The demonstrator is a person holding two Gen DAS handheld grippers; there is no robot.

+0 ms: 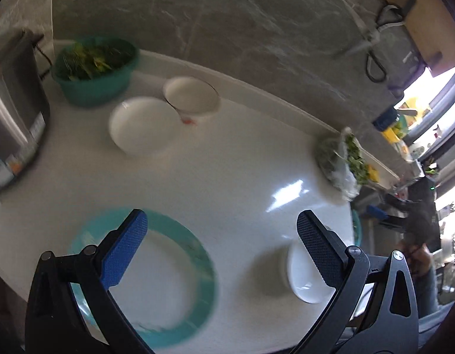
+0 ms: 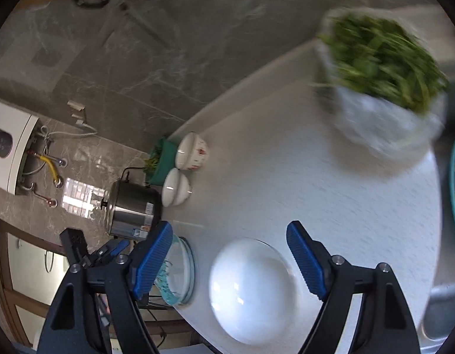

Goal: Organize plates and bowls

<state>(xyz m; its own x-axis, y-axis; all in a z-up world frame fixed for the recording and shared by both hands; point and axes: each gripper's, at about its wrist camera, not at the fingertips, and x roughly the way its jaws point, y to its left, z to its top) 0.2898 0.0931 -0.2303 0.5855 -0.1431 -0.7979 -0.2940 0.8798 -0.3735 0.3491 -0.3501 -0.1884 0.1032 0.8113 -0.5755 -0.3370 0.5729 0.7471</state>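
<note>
Left wrist view: the left gripper hangs wide open over the counter, holding nothing. A teal-rimmed plate lies under its left finger, a small white bowl under its right. Ahead sit a white dish and a bowl, touching. Right wrist view: the right gripper is also spread, empty, with a white bowl between its fingers.

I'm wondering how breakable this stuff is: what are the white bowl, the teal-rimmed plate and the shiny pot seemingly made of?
White bowl: likely glazed ceramic, since it is smooth, glossy white with bright window reflections; melamine can't be ruled out.
Teal-rimmed plate: blurred in one view, but the other shows a see-through edge, suggesting printed glass.
Shiny pot: polished metal, probably stainless steel, with mirror-like streaks on its side.
</note>
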